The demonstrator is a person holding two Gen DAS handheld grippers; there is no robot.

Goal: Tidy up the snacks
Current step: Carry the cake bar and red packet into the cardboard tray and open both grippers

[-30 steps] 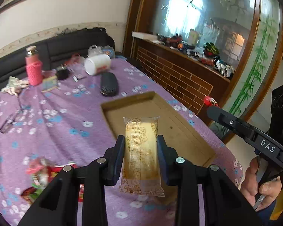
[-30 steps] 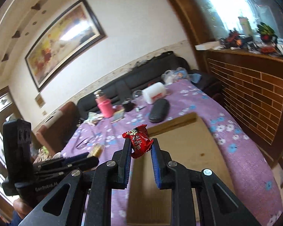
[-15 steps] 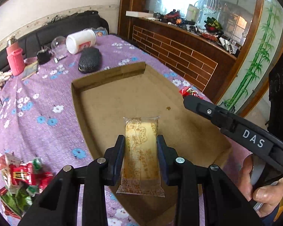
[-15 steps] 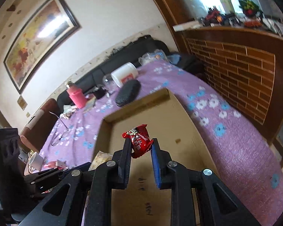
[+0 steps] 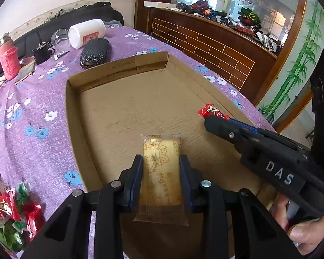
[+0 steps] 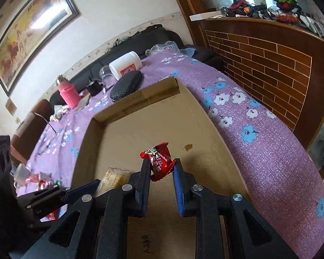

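A flat, clear-wrapped yellow cake bar [image 5: 162, 172] is clamped in the left gripper [image 5: 161, 168] above the shallow cardboard tray [image 5: 118, 69], while the right gripper [image 6: 159, 166] is closed on a crinkly red candy [image 6: 158, 161] over the same tray. Beyond the tray on the purple flowered tablecloth [image 5: 32, 116] lie a black pebbled case [image 5: 94, 51] and a tipped white jar [image 5: 86, 32]. A heap of red and green wrappers [image 5: 10, 215] is cut off at the frame edge.

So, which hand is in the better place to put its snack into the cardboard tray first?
Probably the left. The left gripper holds the yellow cake pack over the cardboard tray; the right gripper with the red candy reaches from the right rim.
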